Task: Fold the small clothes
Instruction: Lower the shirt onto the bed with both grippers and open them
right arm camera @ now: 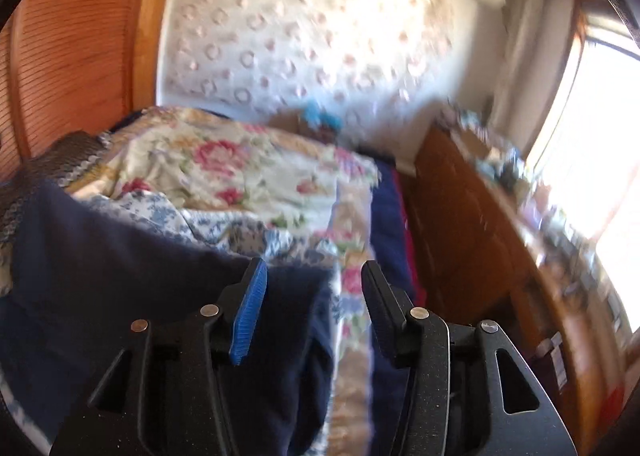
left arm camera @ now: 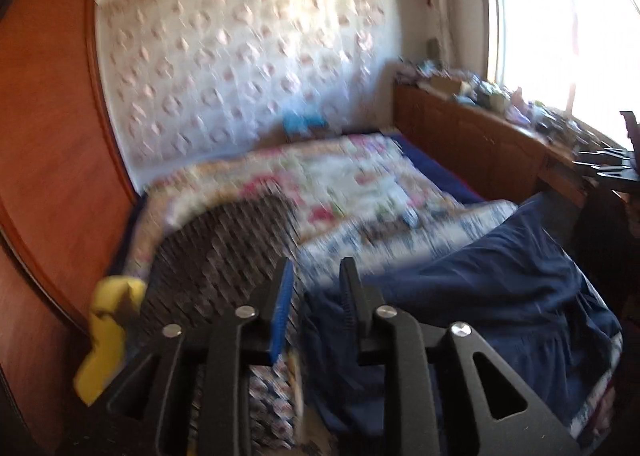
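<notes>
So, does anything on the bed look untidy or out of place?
Yes. The navy garment lies rumpled and bunched on the floral quilt, not flat or folded. A yellow cloth hangs crumpled at the bed's edge beside the wooden panel. The pictures are blurred, so finer damage cannot be judged.

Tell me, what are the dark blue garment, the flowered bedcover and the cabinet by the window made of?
Dark blue garment: soft matte cloth, maybe cotton; it slumps in loose folds. Flowered bedcover: printed fabric, seemingly quilted; it looks slightly puffy, though blur hides any stitching. Cabinet: reddish-brown wood or veneer with a smooth, faintly glossy finish; the grain cannot be made out.
</notes>
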### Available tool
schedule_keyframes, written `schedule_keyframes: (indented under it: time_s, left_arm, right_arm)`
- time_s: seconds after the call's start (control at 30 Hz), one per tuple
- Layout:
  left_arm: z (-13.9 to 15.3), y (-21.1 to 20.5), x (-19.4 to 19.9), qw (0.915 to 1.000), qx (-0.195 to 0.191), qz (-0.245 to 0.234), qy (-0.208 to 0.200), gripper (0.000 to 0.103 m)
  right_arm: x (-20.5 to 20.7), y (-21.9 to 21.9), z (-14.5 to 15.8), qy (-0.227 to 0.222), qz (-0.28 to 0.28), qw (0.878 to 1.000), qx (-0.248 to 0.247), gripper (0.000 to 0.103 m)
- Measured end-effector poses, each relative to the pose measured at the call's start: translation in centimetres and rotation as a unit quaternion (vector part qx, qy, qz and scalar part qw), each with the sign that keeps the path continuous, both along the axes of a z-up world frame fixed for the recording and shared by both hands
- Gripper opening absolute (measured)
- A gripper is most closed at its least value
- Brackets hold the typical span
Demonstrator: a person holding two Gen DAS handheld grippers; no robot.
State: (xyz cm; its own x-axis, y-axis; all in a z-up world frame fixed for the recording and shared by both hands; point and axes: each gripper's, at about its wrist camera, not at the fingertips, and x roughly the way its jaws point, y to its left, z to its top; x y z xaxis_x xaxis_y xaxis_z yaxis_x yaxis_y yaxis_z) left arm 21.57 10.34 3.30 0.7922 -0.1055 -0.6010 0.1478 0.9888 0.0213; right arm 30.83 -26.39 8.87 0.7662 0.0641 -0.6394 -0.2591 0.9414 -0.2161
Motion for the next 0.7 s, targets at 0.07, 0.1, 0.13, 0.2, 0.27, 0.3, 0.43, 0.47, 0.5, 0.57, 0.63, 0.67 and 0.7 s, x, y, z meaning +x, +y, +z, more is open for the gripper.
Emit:
schedule_keyframes:
  time_s: [0.07, 0.1, 0.13, 0.2, 0.27, 0.3, 0.43, 0.47, 0.5, 0.57, 0.63, 0.67, 0.7]
  left_arm:
    - [-1.4, -0.6, -1.0, 0.9999, 0.006, -0.006, 0.013, 0.027]
    - [-2.2, -0.8, -1.6, 0.9997, 0.009, -0.008, 0.019, 0.032]
    - [-2.6, -0.9, -2.0, 0.9996, 0.009, -0.010, 0.025, 0.034]
    - [-3.5, -1.1, -2.9, 0.9991, 0.002, -0.017, 0.038, 0.037]
    - [-4.6, -0.7, -3.7, 0.9980, -0.013, -0.029, 0.054, 0.039]
    - [-5.0, -0.8, -3.9, 0.9975, -0.017, -0.033, 0.060, 0.039]
    - [-7.4, -1.3, -5.6, 0.9956, -0.021, -0.042, 0.081, 0.040]
    - [-8.1, -1.4, -6.0, 0.9948, -0.027, -0.045, 0.087, 0.040]
    - [-8.9, -1.4, -6.6, 0.9939, -0.034, -0.046, 0.094, 0.040]
    - [-10.3, -1.5, -7.5, 0.9924, -0.040, -0.047, 0.107, 0.040]
    - [-11.6, -1.6, -8.1, 0.9910, -0.037, -0.044, 0.121, 0.040]
    - [-12.1, -1.5, -8.3, 0.9905, -0.036, -0.043, 0.125, 0.040]
    - [-12.7, -1.5, -8.8, 0.9897, -0.034, -0.043, 0.132, 0.040]
  right_arm:
    - [-0.2, -0.5, -2.3, 0.020, 0.004, 1.000, 0.011, 0.050]
    - [-0.6, -0.7, -3.2, 0.027, 0.008, 1.000, 0.007, 0.050]
    - [-1.0, -0.8, -3.9, 0.033, 0.011, 0.999, 0.001, 0.050]
    - [-2.0, -1.2, -4.9, 0.043, 0.015, 0.999, 0.001, 0.050]
    - [-2.6, -1.7, -5.4, 0.053, 0.018, 0.998, 0.016, 0.050]
    - [-3.2, -1.4, -5.6, 0.055, 0.018, 0.998, 0.022, 0.050]
    - [-6.1, -2.4, -7.7, 0.072, 0.021, 0.996, 0.049, 0.050]
    - [-6.7, -2.6, -8.3, 0.075, 0.021, 0.996, 0.053, 0.050]
    - [-7.7, -3.0, -9.0, 0.080, 0.020, 0.995, 0.061, 0.050]
    - [-9.4, -3.5, -10.2, 0.087, 0.015, 0.994, 0.069, 0.050]
    - [-10.8, -4.1, -11.2, 0.091, 0.012, 0.993, 0.075, 0.050]
    - [-11.4, -4.4, -11.6, 0.094, 0.009, 0.993, 0.076, 0.050]
    - [-12.2, -4.8, -12.0, 0.097, 0.004, 0.992, 0.077, 0.050]
